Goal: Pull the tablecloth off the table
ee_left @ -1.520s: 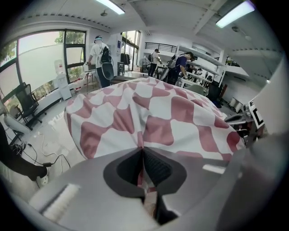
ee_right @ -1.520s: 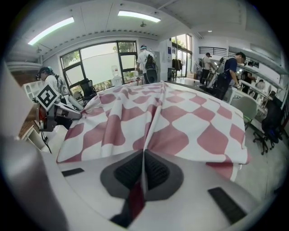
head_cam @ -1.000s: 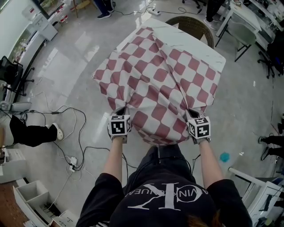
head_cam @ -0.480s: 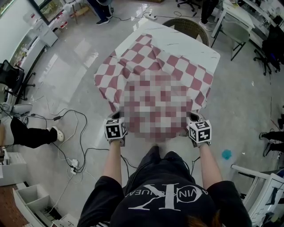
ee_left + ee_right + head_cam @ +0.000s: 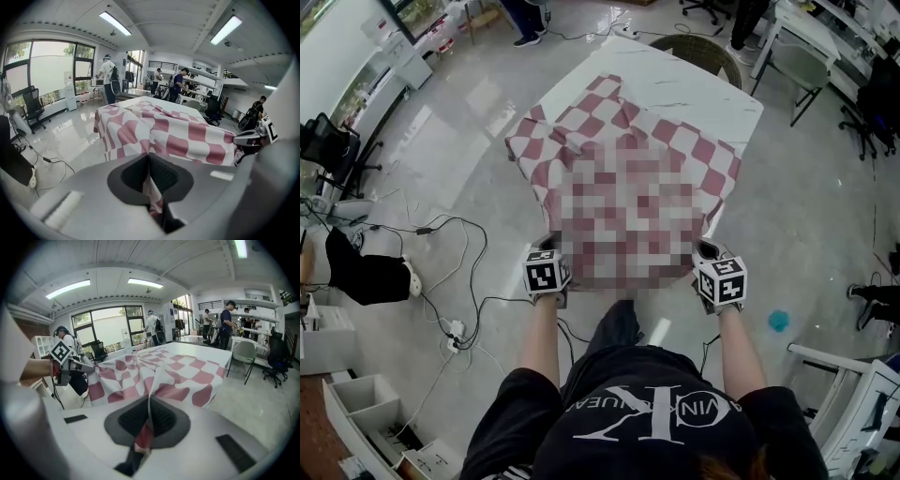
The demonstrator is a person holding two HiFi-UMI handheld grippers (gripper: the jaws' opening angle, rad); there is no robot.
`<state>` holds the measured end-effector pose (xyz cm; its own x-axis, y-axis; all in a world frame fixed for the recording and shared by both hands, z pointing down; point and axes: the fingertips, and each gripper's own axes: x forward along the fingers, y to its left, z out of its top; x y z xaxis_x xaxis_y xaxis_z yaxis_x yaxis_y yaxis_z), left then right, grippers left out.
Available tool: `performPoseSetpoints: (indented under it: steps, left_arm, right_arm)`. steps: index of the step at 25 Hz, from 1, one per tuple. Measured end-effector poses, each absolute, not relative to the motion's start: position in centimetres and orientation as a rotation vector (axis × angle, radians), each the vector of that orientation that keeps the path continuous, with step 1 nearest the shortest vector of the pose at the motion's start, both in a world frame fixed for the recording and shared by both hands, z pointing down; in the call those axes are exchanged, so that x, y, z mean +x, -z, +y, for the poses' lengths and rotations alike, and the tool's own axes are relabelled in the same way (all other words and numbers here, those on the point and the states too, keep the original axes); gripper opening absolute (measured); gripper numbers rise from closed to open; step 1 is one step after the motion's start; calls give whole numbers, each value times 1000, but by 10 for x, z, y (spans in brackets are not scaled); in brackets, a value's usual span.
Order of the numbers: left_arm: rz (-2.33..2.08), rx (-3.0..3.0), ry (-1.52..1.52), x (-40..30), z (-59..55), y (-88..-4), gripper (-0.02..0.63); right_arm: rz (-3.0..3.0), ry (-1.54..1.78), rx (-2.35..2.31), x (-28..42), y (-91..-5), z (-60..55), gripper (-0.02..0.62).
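Observation:
A red-and-white checked tablecloth [image 5: 581, 122] lies rumpled over a white marble-look table [image 5: 694, 89], whose far end is bare. The cloth's near edge is drawn off the table toward me. My left gripper [image 5: 551, 244] is shut on the cloth's near left corner, and the fabric is pinched between its pads in the left gripper view [image 5: 149, 161]. My right gripper [image 5: 706, 249] is shut on the near right corner, with cloth clamped between its jaws in the right gripper view [image 5: 149, 411]. The cloth [image 5: 154, 366] stretches from both grippers up onto the tabletop.
A wicker chair [image 5: 698, 52] stands at the table's far end. Cables [image 5: 450, 253] and a power strip [image 5: 450, 333] lie on the floor at left, beside a person's leg [image 5: 366, 277]. A grey chair [image 5: 811, 66] and a white rack [image 5: 844, 394] stand at right.
The cloth has slid toward me and more bare tabletop shows at the far end. Both grippers have kept their grip on the corners and drawn back a little.

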<state>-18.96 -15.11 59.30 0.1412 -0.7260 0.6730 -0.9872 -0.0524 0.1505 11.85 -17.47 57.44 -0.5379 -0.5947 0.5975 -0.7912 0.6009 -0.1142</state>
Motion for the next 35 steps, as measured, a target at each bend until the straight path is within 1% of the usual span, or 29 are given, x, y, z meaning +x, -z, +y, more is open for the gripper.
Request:
performPoseSetpoints:
  steps: [14,22,28,35]
  left_arm:
    - [-1711,1794,-488,-180,-47,-579,14]
    - [-1732,1766,-451,-174,16,-579,14]
    - [-1773,1766,-374,-177,52,-557,14]
    - [-1794,1769,-321,-193,85,-529,14]
  right_arm:
    - [-2377,-486,1003,116,-565,-65,14]
    - [-2397,-481,998,128,-557,-11,14]
    - [-2452,-499,1002,136,-544,16,14]
    - [-2515,-602,1031,127,-535,40,14]
